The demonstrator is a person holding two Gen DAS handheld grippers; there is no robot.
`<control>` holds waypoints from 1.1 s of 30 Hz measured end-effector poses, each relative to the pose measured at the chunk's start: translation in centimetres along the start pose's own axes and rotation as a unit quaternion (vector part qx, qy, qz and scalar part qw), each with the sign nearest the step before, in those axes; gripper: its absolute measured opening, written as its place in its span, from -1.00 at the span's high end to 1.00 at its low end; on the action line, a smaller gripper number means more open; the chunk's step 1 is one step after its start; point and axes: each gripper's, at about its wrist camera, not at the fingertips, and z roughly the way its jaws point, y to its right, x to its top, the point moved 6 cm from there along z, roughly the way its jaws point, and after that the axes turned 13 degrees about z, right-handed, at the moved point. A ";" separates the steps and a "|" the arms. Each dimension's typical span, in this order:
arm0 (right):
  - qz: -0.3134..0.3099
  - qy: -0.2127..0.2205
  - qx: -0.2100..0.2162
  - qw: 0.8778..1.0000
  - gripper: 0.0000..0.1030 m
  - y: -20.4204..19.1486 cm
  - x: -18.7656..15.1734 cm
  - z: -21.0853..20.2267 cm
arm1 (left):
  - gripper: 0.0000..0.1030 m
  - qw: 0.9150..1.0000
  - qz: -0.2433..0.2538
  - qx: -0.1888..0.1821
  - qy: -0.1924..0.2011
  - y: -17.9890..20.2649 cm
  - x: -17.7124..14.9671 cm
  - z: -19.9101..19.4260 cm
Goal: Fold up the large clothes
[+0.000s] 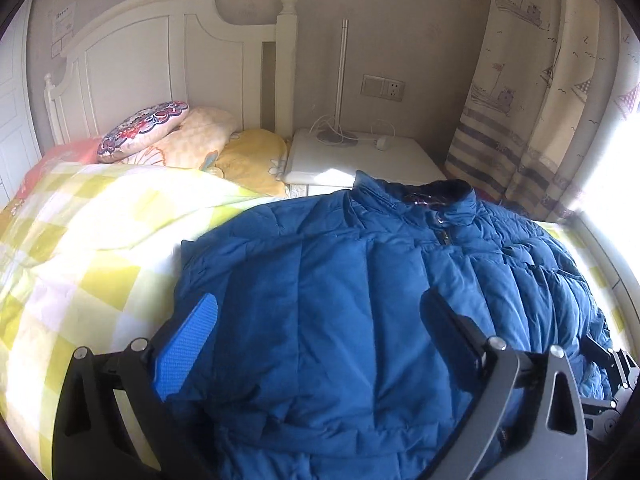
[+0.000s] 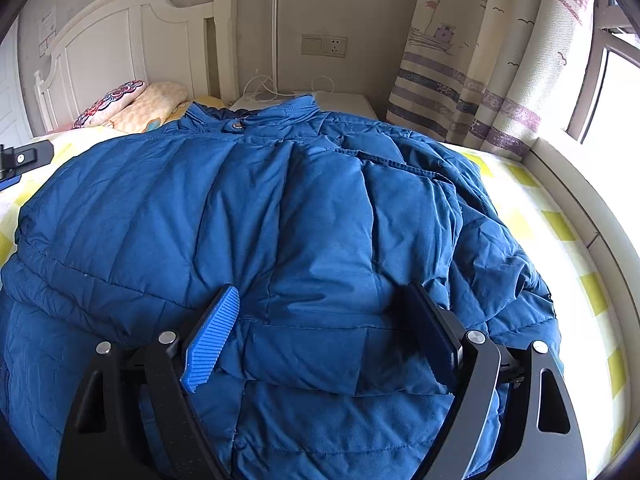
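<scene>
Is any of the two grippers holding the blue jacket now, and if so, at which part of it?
Nothing is held. The left gripper and the right gripper are both open above the blue jacket, with no fabric pinched between their fingers.
</scene>
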 end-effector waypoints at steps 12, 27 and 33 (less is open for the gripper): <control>0.061 0.059 0.082 0.993 -0.32 0.5 3.2 -3.7 | -0.96 0.997 0.017 0.016 -0.067 0.1 -1.8 7.1; -0.034 -0.015 0.018 0.999 -0.21 -3.2 6.5 3.2 | -0.96 0.998 0.014 0.010 -0.065 0.2 -1.7 7.1; -0.065 -0.003 -0.002 0.998 -0.34 -5.8 8.1 5.0 | -0.96 0.998 0.013 0.008 -0.063 0.0 -1.7 7.1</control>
